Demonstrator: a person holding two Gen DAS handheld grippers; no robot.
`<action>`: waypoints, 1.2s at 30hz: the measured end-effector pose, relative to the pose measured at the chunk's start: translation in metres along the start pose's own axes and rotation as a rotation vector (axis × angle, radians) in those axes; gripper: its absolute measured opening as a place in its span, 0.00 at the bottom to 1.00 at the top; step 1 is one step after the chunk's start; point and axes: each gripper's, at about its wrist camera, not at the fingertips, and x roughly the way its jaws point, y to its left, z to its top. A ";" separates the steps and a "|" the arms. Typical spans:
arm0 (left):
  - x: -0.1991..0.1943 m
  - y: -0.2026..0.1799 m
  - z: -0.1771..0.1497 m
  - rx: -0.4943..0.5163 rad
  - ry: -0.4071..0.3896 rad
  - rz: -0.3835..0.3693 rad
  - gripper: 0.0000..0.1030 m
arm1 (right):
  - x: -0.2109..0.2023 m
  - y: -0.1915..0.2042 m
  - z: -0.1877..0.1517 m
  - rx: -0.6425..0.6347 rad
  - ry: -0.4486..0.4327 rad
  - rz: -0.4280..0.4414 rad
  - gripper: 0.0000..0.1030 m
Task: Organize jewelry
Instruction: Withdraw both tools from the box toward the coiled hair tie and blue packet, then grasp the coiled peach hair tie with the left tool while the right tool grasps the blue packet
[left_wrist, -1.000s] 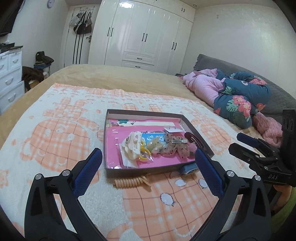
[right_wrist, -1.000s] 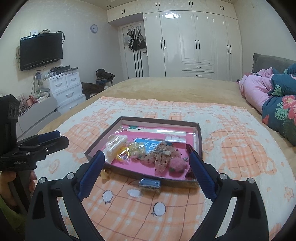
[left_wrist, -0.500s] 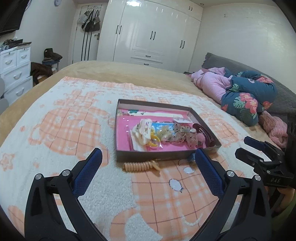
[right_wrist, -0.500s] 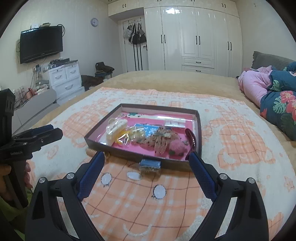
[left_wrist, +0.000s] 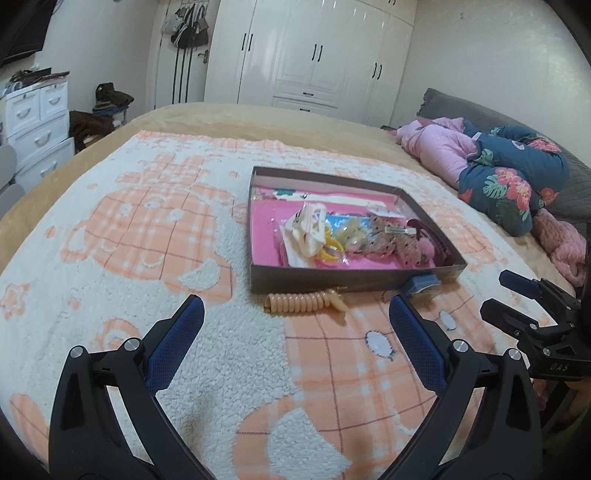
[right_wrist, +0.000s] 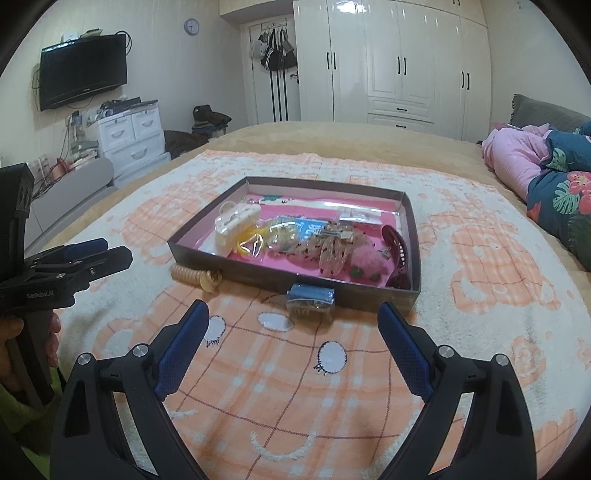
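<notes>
Nearest the right-wrist camera, the right tongs (right_wrist: 291, 334) stand wide apart and empty above the orange-and-white blanket (right_wrist: 480, 258) on the bed. The left tongs (left_wrist: 295, 332) are likewise spread apart with nothing between them.

Taking the shallow box (right_wrist: 413, 229) as landmark: just in front of its near wall, touching or nearly so, lies a small blue clip (right_wrist: 311, 297), almost centred ahead of the right tongs. Further left along that same wall lies a peach spiral hair tie (right_wrist: 192, 275), which sits more in line with the left tongs in their own view (left_wrist: 299, 301). Inside the box, on its pink floor, are a cream claw clip (right_wrist: 236, 221) at the left, spotted snap clips (right_wrist: 332, 251) in the middle, a pink pompom (right_wrist: 367, 264) and a dark red clip (right_wrist: 397, 249) against the right wall.

The step in hand appears to be collecting the two strays outside the box. The blue clip is low and sunk a little in the pile, so the right tongs should probably come down steeply, straddle its short sides and close without snagging fleece, then lift clear of the wall before dropping it in.

Readable writing: "GenRobot.AI" on the left tool body (right_wrist: 40, 295), and what looks like "DAS" on the right tool (left_wrist: 557, 367).

Beyond the box stand white wardrobes (right_wrist: 399, 62).
</notes>
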 end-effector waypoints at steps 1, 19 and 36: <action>0.002 0.001 -0.002 -0.002 0.006 0.005 0.89 | 0.002 0.000 -0.001 0.001 0.004 0.000 0.87; 0.034 0.003 -0.013 0.002 0.094 0.000 0.89 | 0.054 -0.004 -0.001 0.004 0.087 -0.018 0.87; 0.080 0.000 -0.004 -0.058 0.174 -0.044 0.89 | 0.095 -0.012 0.003 0.073 0.190 0.013 0.67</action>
